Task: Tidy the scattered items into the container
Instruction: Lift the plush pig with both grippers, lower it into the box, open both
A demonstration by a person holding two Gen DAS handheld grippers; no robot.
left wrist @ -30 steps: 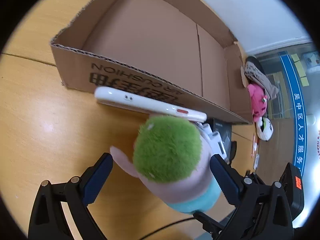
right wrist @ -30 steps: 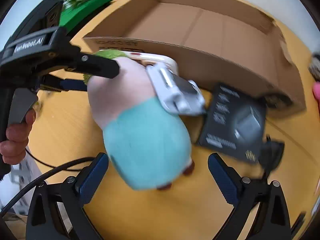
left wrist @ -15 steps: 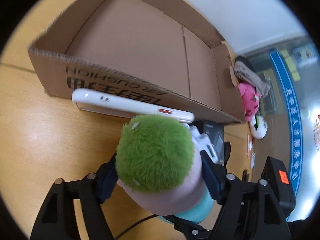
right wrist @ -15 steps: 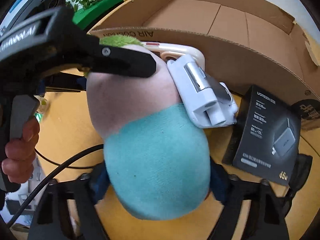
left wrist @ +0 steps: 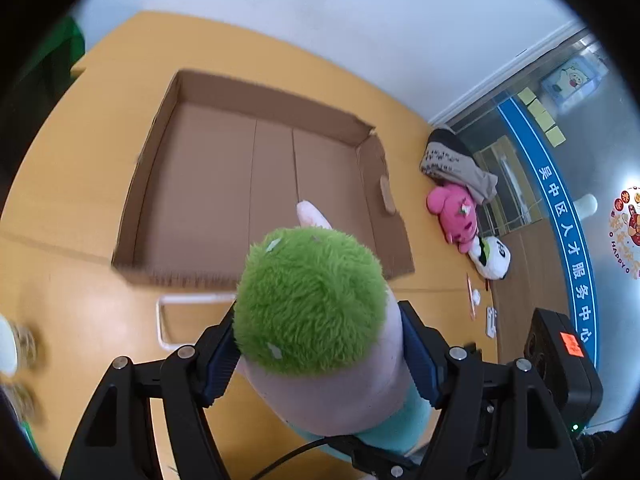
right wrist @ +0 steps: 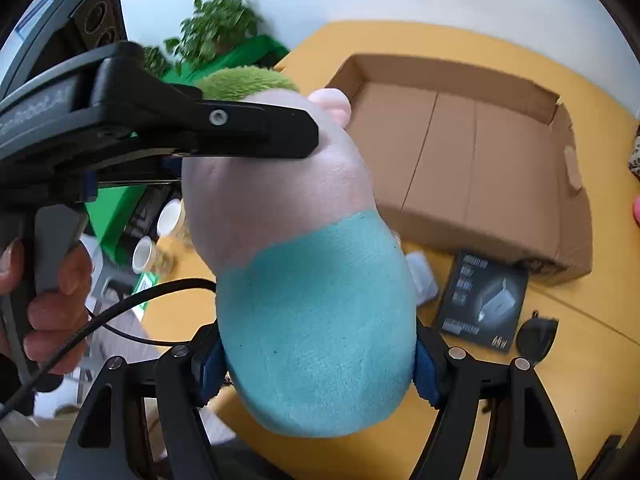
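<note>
A plush toy [left wrist: 312, 300] with green fuzzy hair, a pale pink body and a teal bottom [right wrist: 316, 320] is held in the air by both grippers. My left gripper [left wrist: 320, 356] is shut on its upper body, just below the hair. My right gripper [right wrist: 316, 364] is shut on its teal lower end. The open, empty cardboard box [left wrist: 168, 128] lies on the yellow table beyond and below the toy; it also shows in the right wrist view [right wrist: 576, 216].
A white phone-like frame [left wrist: 164, 320] lies by the box's near wall. A black charger box [right wrist: 484, 300], a black plug [right wrist: 536, 336] and a white gadget [right wrist: 420, 276] lie on the table. Pink [left wrist: 452, 212] and panda [left wrist: 492, 256] plushes lie right of the box.
Both grippers closed on the plush toy and lifted it off the table. The box now lies farther below, seen from above.
</note>
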